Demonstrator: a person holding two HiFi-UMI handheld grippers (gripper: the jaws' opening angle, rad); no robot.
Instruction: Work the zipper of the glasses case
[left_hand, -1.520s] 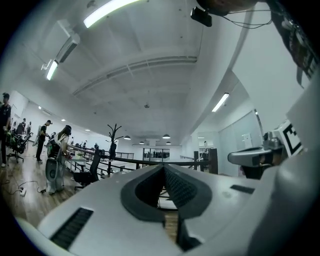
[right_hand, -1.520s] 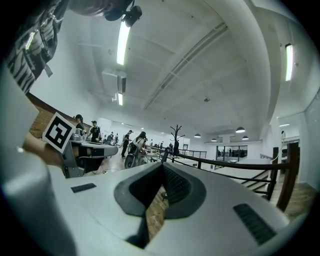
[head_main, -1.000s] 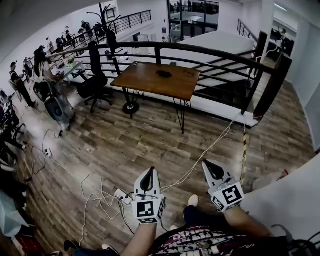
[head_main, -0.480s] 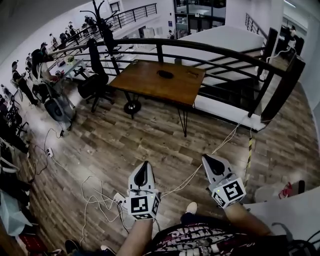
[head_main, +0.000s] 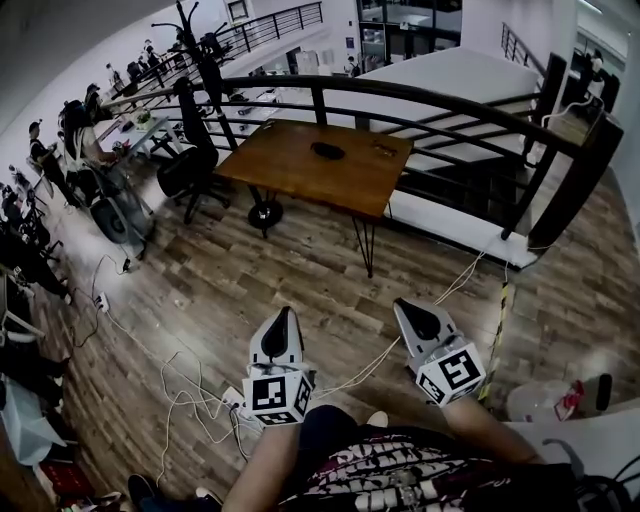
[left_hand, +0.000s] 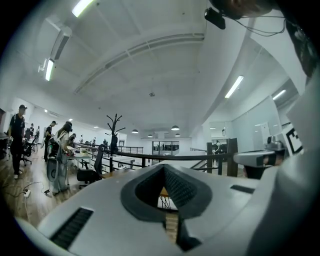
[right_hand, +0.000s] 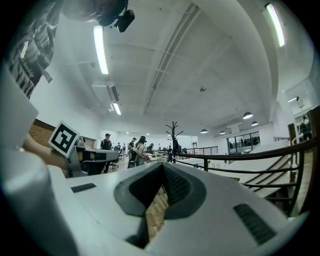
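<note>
**Both grippers closed and empty, glasses case far off on the table**

In the head view, the left gripper (head_main: 284, 314) is at 6 o'clock and the right gripper (head_main: 401, 304) at 5 o'clock. Both are held level over the wooden floor (head_main: 300, 270), each on a bare forearm. In the left gripper view the ribbed fingers (left_hand: 183, 188) meet at their tips with nothing between them. The right gripper view shows its fingers (right_hand: 175, 185) the same way, tips together and gripping nothing.

Below the left gripper, at 7 o'clock, a white power strip (head_main: 234, 398) lies among loose cables on the floor. A pale cable (head_main: 440, 290) crosses the floor past the right gripper. At 4 o'clock there is a blurred whitish tub-like shape (head_main: 535, 402) with something red at its edge; its contents cannot be made out.

Further off, at 12 o'clock, stands the wooden table (head_main: 300, 165) on thin black legs. The glasses case (head_main: 327, 150) lies near the table's middle, well apart from both grippers. It is a small dark oval, too small to tell whether it is zipped or what it holds.

A black office chair (head_main: 190, 160) stands at 10 o'clock beside the table, and a dark railing (head_main: 430, 100) runs behind it. People (head_main: 75, 140) are at desks at the far left.
</note>
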